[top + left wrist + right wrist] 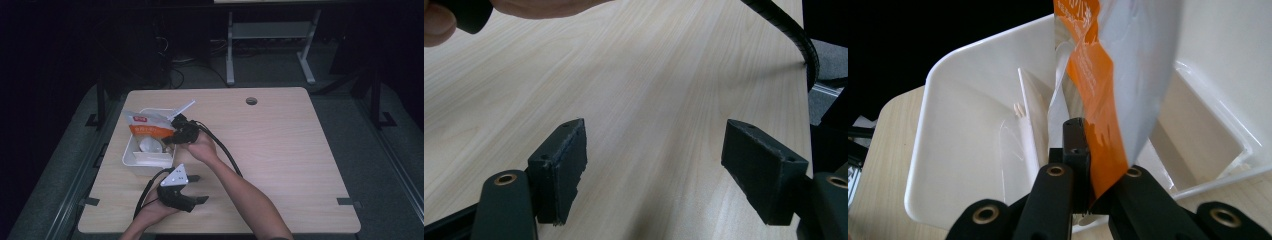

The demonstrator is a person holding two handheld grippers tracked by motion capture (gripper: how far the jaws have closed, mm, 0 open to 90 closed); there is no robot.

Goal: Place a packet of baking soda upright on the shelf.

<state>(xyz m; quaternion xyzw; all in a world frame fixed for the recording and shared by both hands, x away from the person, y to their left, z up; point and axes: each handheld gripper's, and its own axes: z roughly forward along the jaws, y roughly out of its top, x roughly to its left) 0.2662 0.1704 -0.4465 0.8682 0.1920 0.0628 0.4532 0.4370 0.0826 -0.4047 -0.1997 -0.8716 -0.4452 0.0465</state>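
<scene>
Room: dark all round, with the legs of another frame behind; light falls on a pale wooden bench (280,150) with a round cable hole (251,101) near its far edge.

Tub: a white plastic tub (131,159) sits at the left side of the bench; it lies within easy reach of both hands, probably as the place where things are sorted in or out; some pale items lie inside it, too small to name.

Packet: an orange and silver packet (1108,90) hangs over the tub, its lower edge pinched and the rest rising above the rim; held there, it looks mid-transfer, either being lifted out or lowered in, and I cannot tell which.

Right gripper: right gripper (181,129) reaches across to the tub's near-right corner; its fingers (1075,145) are clamped on the packet's thin edge, a sensible hold for a flat floppy bag since the seam gives a firm strip to squeeze.

Left gripper: left gripper (192,189) rests low over bare bench just in front of the tub; its fingers (561,165) stand wide apart with nothing between them, likely parked out of the way until needed.

Cable: a black cable (227,155) trails from the right gripper back along the forearm; slack enough not to drag on the packet.
</scene>
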